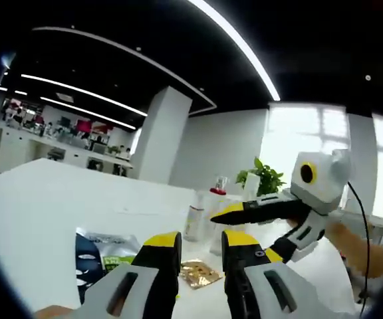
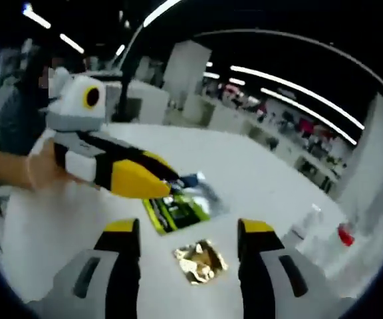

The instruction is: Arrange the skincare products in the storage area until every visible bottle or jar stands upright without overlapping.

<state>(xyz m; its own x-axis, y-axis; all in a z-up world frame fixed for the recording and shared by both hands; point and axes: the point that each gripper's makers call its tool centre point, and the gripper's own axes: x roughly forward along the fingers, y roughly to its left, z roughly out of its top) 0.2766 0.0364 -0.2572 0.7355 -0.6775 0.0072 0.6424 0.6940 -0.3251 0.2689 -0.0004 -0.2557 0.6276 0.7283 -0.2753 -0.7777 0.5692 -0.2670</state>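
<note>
Across the left gripper view, your left gripper (image 1: 200, 251) floats above the white tabletop (image 1: 45, 199) with its yellow-tipped fingers (image 1: 163, 242) a moderate gap apart, released, holding and touching nothing. Beyond the tips lies a gold foil sachet (image 1: 200, 273), flat on the tabletop, with a dark sheet-mask packet (image 1: 102, 256) to the left of it. Further off stand the skincare bottles (image 1: 195, 222), a pale one nearest and a red-capped one (image 1: 219, 186) behind, seemingly upright, though too small to be sure. The right gripper (image 1: 221, 214) reaches in from the right, its tips near those bottles; you cannot tell from here whether it is released or clenched. On to the right gripper view: its own fingers (image 2: 255, 236) are spread wide and empty, and the sachet (image 2: 199, 260) lies on the tabletop between and just ahead of them. The left gripper (image 2: 168, 179) comes in from the left above a green packet (image 2: 178, 209). The bottles (image 2: 308, 226) stand well off to the right, blurred. To do this step well, I judge you should slow your hands so the picture sharpens, turn toward the bottles, and close on one body squarely, low enough not to tip it.
</note>
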